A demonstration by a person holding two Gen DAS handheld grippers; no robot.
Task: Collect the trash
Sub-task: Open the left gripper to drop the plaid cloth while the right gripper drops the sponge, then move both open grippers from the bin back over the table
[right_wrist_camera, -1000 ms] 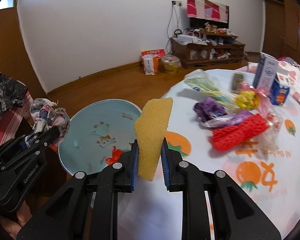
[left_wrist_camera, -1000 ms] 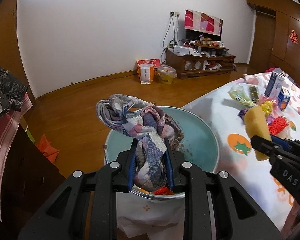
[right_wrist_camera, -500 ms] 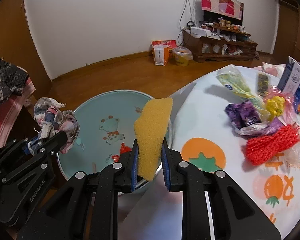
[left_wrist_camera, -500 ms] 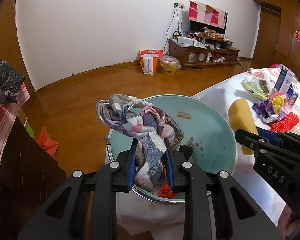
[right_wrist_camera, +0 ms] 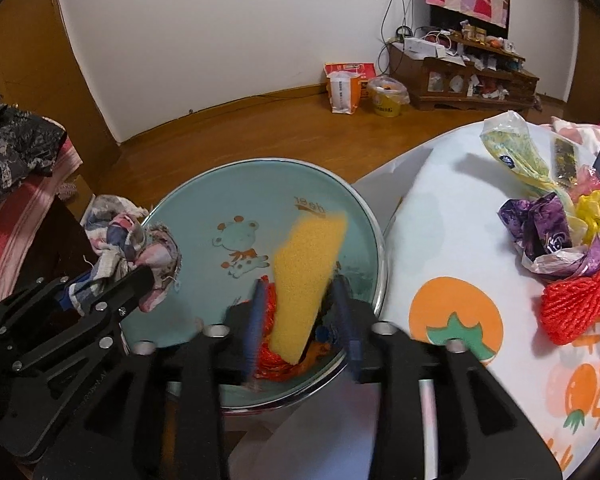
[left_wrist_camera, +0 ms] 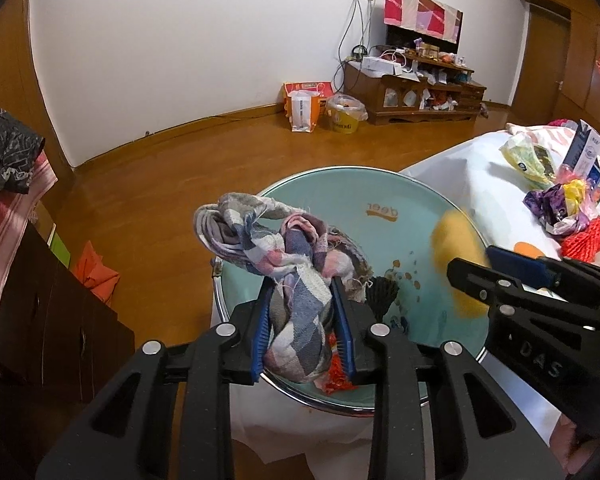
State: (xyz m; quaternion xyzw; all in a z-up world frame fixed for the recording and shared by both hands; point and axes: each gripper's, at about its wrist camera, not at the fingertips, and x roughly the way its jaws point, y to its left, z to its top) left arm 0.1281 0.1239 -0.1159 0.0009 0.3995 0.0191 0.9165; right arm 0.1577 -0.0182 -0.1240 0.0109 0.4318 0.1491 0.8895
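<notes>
Dropping into basin (right_wrist_camera: 364,216): sponge (right_wrist_camera: 304,276) between the right gripper (right_wrist_camera: 300,320)'s just-parted fingers, rag (left_wrist_camera: 292,280) pinched in the slackening left gripper (left_wrist_camera: 302,320); wrappers (right_wrist_camera: 548,236) beside basin remain on surface (right_wrist_camera: 440,248).

Soft, even daylight fills the room, with faint shadows. Fisheye bending curves the walls, corners dark. The yellow sponge (right_wrist_camera: 304,276) is motion-blurred.
</notes>
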